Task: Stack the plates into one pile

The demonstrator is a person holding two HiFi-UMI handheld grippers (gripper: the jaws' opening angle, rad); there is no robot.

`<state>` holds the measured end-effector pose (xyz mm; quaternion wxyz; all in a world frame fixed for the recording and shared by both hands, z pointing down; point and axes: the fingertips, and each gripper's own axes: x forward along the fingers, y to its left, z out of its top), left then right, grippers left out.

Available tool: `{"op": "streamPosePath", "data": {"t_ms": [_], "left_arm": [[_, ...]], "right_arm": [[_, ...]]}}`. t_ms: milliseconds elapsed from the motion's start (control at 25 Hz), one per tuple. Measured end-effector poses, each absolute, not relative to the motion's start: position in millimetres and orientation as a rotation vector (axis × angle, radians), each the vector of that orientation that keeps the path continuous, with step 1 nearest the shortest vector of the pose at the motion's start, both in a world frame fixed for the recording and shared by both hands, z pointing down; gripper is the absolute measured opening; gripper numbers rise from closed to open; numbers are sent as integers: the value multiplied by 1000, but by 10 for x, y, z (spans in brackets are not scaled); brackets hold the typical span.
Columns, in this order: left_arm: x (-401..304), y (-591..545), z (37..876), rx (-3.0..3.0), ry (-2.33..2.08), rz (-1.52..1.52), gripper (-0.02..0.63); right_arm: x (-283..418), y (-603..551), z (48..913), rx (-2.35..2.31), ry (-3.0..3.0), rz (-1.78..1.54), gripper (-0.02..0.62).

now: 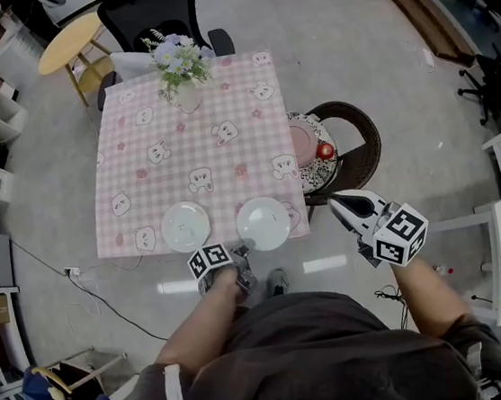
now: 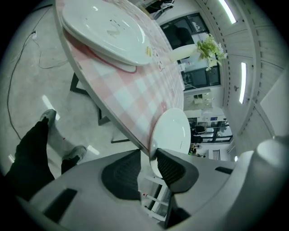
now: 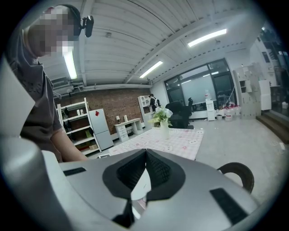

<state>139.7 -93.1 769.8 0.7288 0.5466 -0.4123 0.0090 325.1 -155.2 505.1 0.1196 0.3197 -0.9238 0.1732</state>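
Left gripper view: left claw (image 2: pixel 153 154) nipped narrow on the rim of the right-hand plate (image 2: pixel 172 131), at the near edge of the worktop (image 2: pixel 131 94)
Best lift it level; carry over the left-hand plate (image 1: pixel 185 225); centre, lower flat, then release; right claw (image 1: pixel 340 203) closed, empty, off to the side

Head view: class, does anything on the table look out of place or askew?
The right-hand plate juts past the table's near edge, its rim pinched by the left gripper, so it looks precarious. Nothing looks spilled or broken.
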Motion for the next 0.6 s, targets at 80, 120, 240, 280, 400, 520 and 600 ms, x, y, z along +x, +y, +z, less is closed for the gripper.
{"op": "streamPosePath", "data": {"t_ms": [80, 120, 240, 280, 400, 520, 600], "left_arm": [[1373, -903, 7645, 1207, -900, 0, 56], [1370, -900, 7605, 1211, -890, -19, 46], [1380, -910, 7462, 1239, -844, -81, 20], [1377, -910, 7424, 1248, -833, -91, 18], [1343, -928, 7340, 1280, -815, -116, 14], [1323, -970, 7237, 1324, -785, -146, 11], [1282, -982, 7160, 1349, -764, -167, 11]], "right_arm": [[3222, -1553, 5032, 926, -2708, 499, -5], [3211, -1559, 5024, 923, -2710, 497, -5], [3182, -1584, 4997, 923, -2713, 495, -5], [3168, -1593, 4988, 923, -2714, 495, -5], [3109, -1625, 4969, 916, -2717, 490, -5], [3043, -1644, 4963, 905, -2715, 484, -5], [2996, -1651, 4957, 899, -2716, 478, -5]]}}
